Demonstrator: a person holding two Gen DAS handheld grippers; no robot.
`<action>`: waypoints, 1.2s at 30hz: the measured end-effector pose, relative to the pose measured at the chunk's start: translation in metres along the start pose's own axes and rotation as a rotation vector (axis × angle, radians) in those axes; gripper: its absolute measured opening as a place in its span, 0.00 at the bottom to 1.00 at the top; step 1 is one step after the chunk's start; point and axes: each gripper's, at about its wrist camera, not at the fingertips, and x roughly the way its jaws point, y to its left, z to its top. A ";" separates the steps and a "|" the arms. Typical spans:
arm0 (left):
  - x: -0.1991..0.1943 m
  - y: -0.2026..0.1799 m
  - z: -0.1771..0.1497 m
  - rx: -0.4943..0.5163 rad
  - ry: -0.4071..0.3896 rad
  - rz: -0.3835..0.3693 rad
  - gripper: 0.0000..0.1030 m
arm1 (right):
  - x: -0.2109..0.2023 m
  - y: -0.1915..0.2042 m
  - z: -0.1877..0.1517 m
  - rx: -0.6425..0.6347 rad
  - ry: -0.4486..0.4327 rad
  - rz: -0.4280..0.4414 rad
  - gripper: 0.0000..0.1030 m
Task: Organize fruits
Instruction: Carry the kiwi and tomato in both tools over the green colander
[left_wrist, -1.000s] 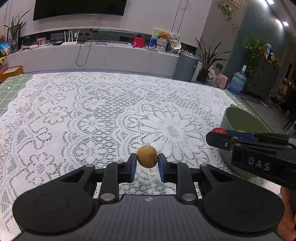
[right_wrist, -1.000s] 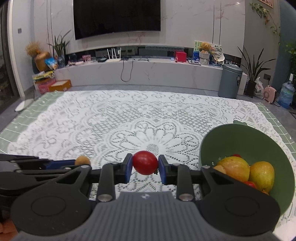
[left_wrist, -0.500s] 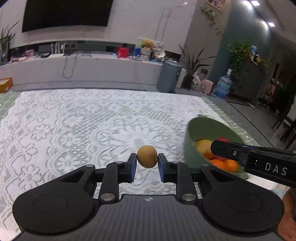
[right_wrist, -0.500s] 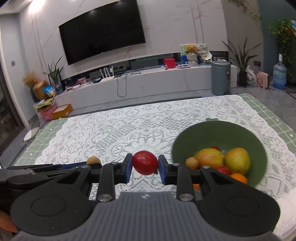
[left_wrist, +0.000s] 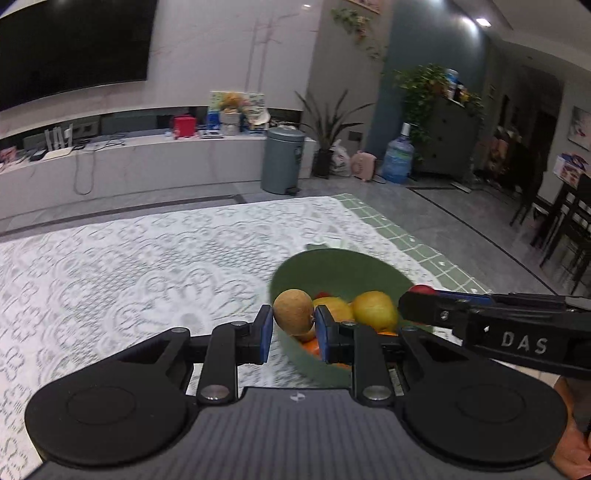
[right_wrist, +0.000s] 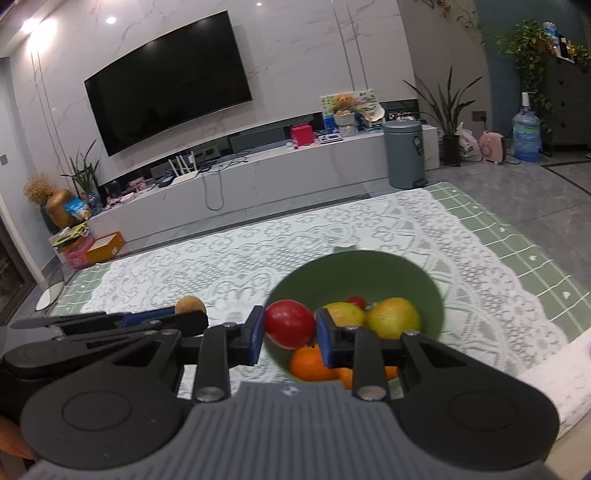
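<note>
My left gripper (left_wrist: 294, 325) is shut on a small tan round fruit (left_wrist: 293, 312), held over the near left rim of the green bowl (left_wrist: 343, 260). In the right wrist view my right gripper (right_wrist: 290, 330) is shut on a red tomato (right_wrist: 289, 324), held just above the near edge of the same green bowl (right_wrist: 354, 266). The bowl holds yellow-green mangoes (right_wrist: 392, 317), an orange (right_wrist: 310, 363) and small red fruit. The right gripper (left_wrist: 421, 295) reaches in from the right of the left wrist view; the left gripper (right_wrist: 190, 312) shows at the left with its tan fruit (right_wrist: 189, 304).
The bowl stands on a white lace cloth (right_wrist: 229, 258) over a green checked table cover (right_wrist: 524, 243), near the table's right edge. Beyond are a TV bench, a grey bin (right_wrist: 403, 153) and a water jug (right_wrist: 526, 136). A hand (left_wrist: 570, 446) shows at the lower right.
Both grippers have swung right and risen with their fruit, so the green bowl has come from the right edge of the views to just below the fingertips. Grips are unchanged.
</note>
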 end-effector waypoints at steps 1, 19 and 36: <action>0.004 -0.004 0.002 0.006 0.004 -0.009 0.26 | 0.000 -0.004 0.001 -0.004 0.003 -0.006 0.26; 0.084 -0.027 0.013 0.075 0.178 -0.089 0.26 | 0.048 -0.049 0.011 -0.091 0.161 -0.059 0.26; 0.130 -0.019 0.007 0.083 0.277 -0.065 0.26 | 0.101 -0.062 0.015 -0.134 0.259 -0.087 0.26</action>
